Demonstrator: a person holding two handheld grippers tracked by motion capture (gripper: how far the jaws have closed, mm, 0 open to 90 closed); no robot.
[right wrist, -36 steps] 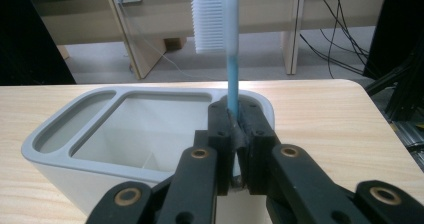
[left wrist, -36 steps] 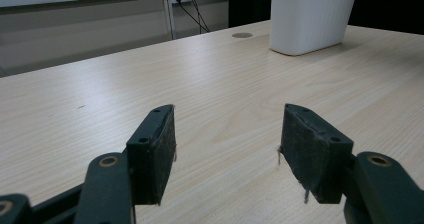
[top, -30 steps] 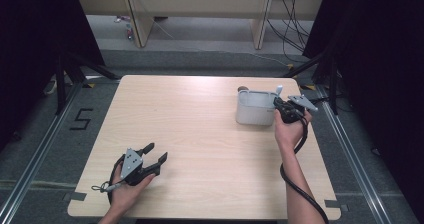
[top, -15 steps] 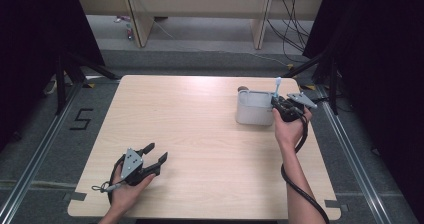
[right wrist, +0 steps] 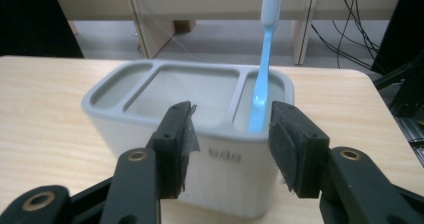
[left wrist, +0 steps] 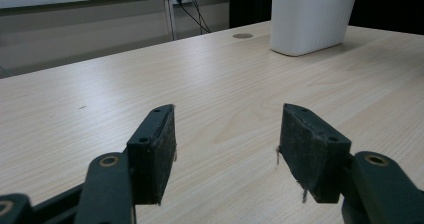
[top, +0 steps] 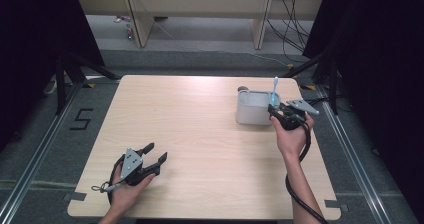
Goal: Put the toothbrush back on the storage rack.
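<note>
Light-blue plastic toothbrush [right wrist: 263, 69] stands upright in the end compartment of the white three-slot plastic holder [right wrist: 210, 149] at the light wood worktop's [top: 200, 119] far right. Right gripper [right wrist: 230, 144] fingers gape just before the holder, gripping nothing. Left gripper [left wrist: 225, 149] fingers wide, low over near-left worktop.

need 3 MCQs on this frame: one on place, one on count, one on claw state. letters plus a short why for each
1. Where does the light blue plastic toothbrush stand in the white three-compartment holder, seen from the right gripper view?
A. left end compartment
B. wide middle compartment
C. right end compartment

2. How many toothbrushes are in the holder?
A. one
B. two
C. three

3. What is the state of the left claw?
A. shut on the toothbrush
C. shut on nothing
B. open, low over bare wooden table

Answers:
1. C: the handle drops into the end slot at that view's right, while the other two slots look empty.
2. A: a single blue handle rises above the rim.
3. B: its two pads stand wide apart with only wood grain between them. The right claw is likewise open, just in front of the holder.
</note>
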